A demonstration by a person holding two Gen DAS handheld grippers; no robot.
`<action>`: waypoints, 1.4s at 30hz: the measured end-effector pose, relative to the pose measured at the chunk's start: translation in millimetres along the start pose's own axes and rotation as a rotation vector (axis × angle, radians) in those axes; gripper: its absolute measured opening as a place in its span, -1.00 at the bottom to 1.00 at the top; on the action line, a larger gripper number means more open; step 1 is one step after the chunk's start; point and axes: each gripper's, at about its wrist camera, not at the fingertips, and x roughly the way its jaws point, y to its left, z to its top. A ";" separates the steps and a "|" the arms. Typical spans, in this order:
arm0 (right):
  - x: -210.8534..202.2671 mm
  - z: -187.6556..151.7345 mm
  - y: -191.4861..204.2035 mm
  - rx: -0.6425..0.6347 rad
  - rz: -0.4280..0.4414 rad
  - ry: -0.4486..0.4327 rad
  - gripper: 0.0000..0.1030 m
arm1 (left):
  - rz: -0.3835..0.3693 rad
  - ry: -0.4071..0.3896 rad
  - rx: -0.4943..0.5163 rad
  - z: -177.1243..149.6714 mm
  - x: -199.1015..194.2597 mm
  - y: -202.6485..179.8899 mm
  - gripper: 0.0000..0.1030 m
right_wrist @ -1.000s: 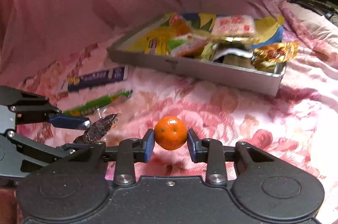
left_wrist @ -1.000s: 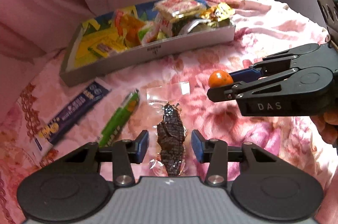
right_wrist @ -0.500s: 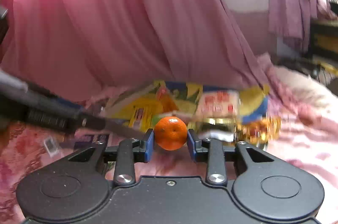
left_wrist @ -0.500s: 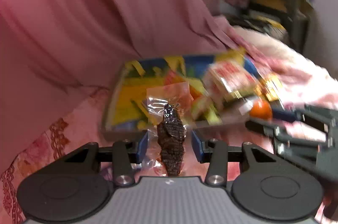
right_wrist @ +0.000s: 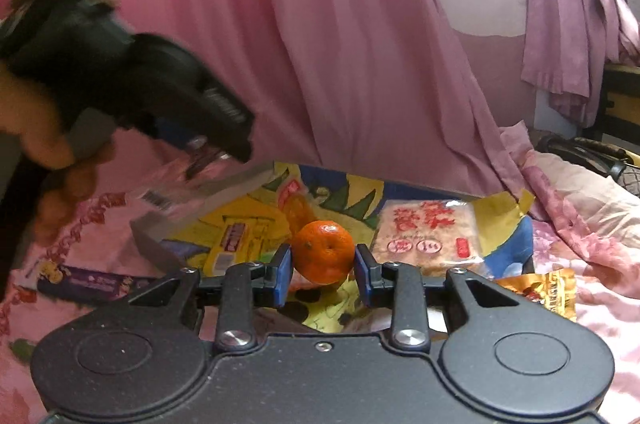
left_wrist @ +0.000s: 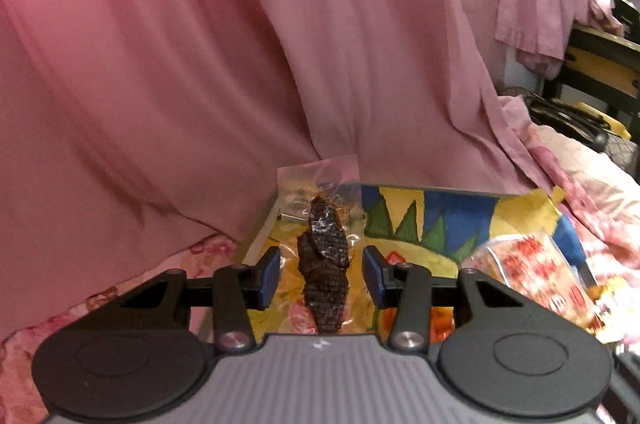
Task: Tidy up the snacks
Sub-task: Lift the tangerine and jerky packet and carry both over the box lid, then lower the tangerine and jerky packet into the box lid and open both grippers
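Left wrist view: the left tongs point(left_wrist: 322, 270) are clamped on a clear pouch of dark jerky point(left_wrist: 325, 264), held above the near corner of the tray point(left_wrist: 256, 236); not yet dropped. No writing on the pouch is legible.

Right wrist view: the right tongs point(right_wrist: 322, 274) are clamped on a mandarin point(right_wrist: 324, 251) above the tray's point(right_wrist: 152, 244) middle. A purple bar point(right_wrist: 86, 284) lies on the bed left of the tray, unsorted. A cracker pack point(right_wrist: 428, 230) in the tray bears red characters, too blurred to read.

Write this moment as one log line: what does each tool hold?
left tool: shut on jerky pack | right tool: shut on orange | both over tray | nothing dropped yet
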 end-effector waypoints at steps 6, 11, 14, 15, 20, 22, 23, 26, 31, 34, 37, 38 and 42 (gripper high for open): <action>7.2 -3.4 9.7 -0.024 0.007 0.036 -0.32 | 0.004 0.021 -0.008 -11.3 25.9 -11.5 -0.07; 13.8 -5.5 8.6 -0.021 -0.007 0.086 -0.32 | -0.001 0.050 -0.005 -20.4 37.2 -16.6 -0.06; 16.8 -6.1 5.8 -0.002 -0.012 0.101 -0.31 | 0.005 0.059 -0.009 -24.9 39.8 -17.0 -0.06; 17.5 -5.8 5.3 0.002 -0.011 0.104 -0.31 | 0.005 0.066 -0.015 -26.6 40.6 -16.0 -0.06; 19.0 -5.4 2.7 0.021 -0.010 0.113 -0.31 | 0.012 0.084 -0.046 -30.8 41.8 -9.5 -0.06; 21.8 -4.5 0.3 0.032 -0.010 0.119 -0.30 | 0.010 0.091 -0.054 -31.1 43.7 -8.2 -0.06; 22.6 -4.4 -1.2 0.047 -0.007 0.124 -0.30 | 0.011 0.093 -0.054 -31.1 43.7 -7.7 -0.06; 23.9 -4.4 -6.3 0.078 -0.002 0.132 -0.27 | 0.009 0.101 -0.051 -32.4 42.5 -7.7 -0.04; 26.5 -2.4 -9.6 0.093 -0.004 0.138 -0.21 | 0.005 0.114 -0.072 -32.3 36.7 -5.1 0.15; 27.1 0.3 -13.5 0.110 -0.004 0.139 -0.09 | 0.000 0.110 -0.076 -31.7 28.9 -3.0 0.35; 23.4 2.2 -16.2 0.131 -0.001 0.132 0.04 | 0.004 0.095 -0.083 -31.3 16.8 0.9 0.59; 20.2 3.4 -17.4 0.142 0.000 0.120 0.08 | 0.009 0.086 -0.091 -31.1 11.6 3.1 0.66; 5.1 11.8 -22.3 0.185 -0.007 0.057 0.45 | 0.045 0.055 -0.139 -33.2 -12.6 15.8 0.88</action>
